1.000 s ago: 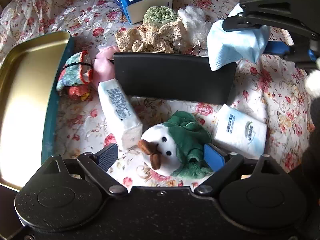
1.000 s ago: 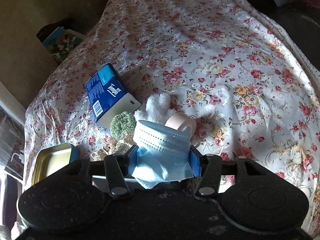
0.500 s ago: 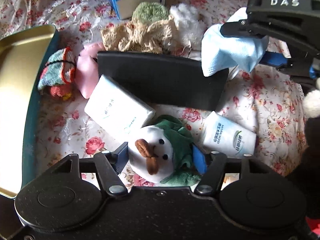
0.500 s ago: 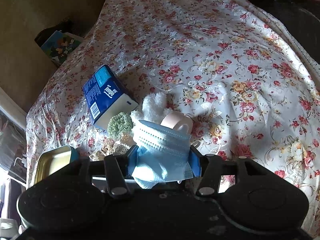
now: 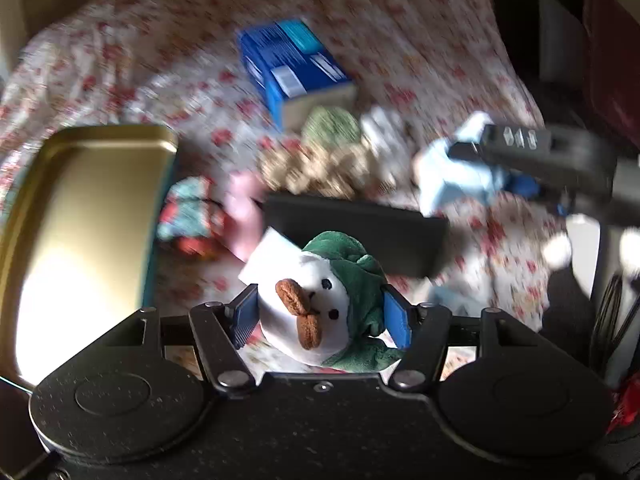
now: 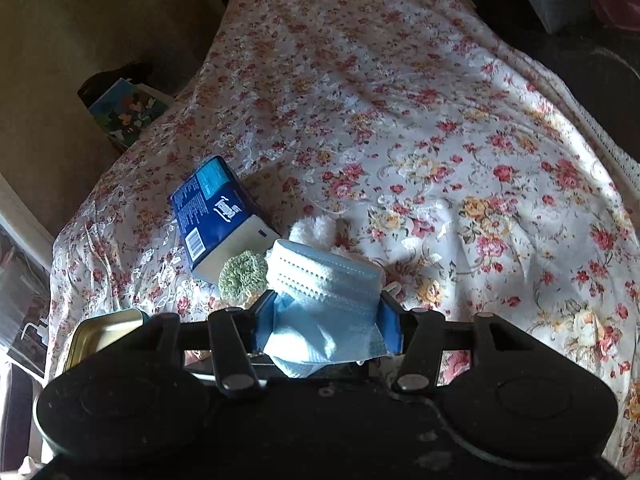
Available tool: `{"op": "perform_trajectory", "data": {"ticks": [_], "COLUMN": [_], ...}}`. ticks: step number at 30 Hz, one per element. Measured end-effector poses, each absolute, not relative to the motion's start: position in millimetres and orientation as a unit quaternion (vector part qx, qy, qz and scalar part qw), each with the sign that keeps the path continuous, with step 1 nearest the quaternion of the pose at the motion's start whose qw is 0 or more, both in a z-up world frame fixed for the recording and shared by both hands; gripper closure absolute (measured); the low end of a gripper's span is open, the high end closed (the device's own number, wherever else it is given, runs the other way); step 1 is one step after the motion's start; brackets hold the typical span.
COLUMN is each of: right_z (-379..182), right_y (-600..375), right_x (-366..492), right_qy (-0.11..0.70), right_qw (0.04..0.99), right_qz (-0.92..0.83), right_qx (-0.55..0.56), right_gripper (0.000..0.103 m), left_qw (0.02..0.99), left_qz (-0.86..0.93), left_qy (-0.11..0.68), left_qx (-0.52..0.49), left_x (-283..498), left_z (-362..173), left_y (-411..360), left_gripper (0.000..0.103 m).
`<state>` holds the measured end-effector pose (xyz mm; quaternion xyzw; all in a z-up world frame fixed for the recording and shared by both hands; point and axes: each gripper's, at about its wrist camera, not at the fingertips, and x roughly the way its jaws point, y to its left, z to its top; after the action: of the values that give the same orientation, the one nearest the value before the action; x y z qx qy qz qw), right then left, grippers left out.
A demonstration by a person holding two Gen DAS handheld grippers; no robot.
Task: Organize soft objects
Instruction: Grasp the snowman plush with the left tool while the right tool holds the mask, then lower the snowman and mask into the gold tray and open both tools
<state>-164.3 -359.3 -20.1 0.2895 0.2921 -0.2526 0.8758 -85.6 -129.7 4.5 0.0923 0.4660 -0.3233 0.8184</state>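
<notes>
Green-hooded white plush snowman toy (image 5: 320, 312), low centre of the left wrist view, sits clamped between the blue fingers of the left gripper (image 5: 322, 316), clear of the floral bedspread (image 5: 400, 40). At left the gold metal tin tray (image 5: 80, 208) looks empty; a dark flat case (image 5: 356, 236) lies mid-frame among blurred, unsorted soft bits.

From the right wrist view, the right gripper (image 6: 326, 322) pinches a folded pale blue face mask (image 6: 324, 308) at lower centre. Beyond it lie a blue tissue pack (image 6: 212, 216) and a green knitted scrubber (image 6: 244, 274). I judge sorting barely begun: two items held, none stowed.
</notes>
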Motion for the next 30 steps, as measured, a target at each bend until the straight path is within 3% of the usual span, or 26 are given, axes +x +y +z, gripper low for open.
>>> {"op": "perform_trajectory", "data": {"ticks": [18, 30], "right_z": [1, 33], "right_y": [-294, -189], "right_x": [-139, -51], "right_qy": [0.298, 0.34], "right_qw": [0.912, 0.923], "right_qz": [-0.211, -0.084], "right_qx": [0.187, 0.16], "right_gripper": [0.051, 0.05], "left_qw": [0.871, 0.869], "left_qz": [-0.144, -0.095], "left_qy": [0.469, 0.483], "left_qx": [-0.016, -0.057], "left_x": [-18, -1], "left_z": [25, 22], "left_y": [-21, 28], "left_gripper": [0.043, 0.043]}}
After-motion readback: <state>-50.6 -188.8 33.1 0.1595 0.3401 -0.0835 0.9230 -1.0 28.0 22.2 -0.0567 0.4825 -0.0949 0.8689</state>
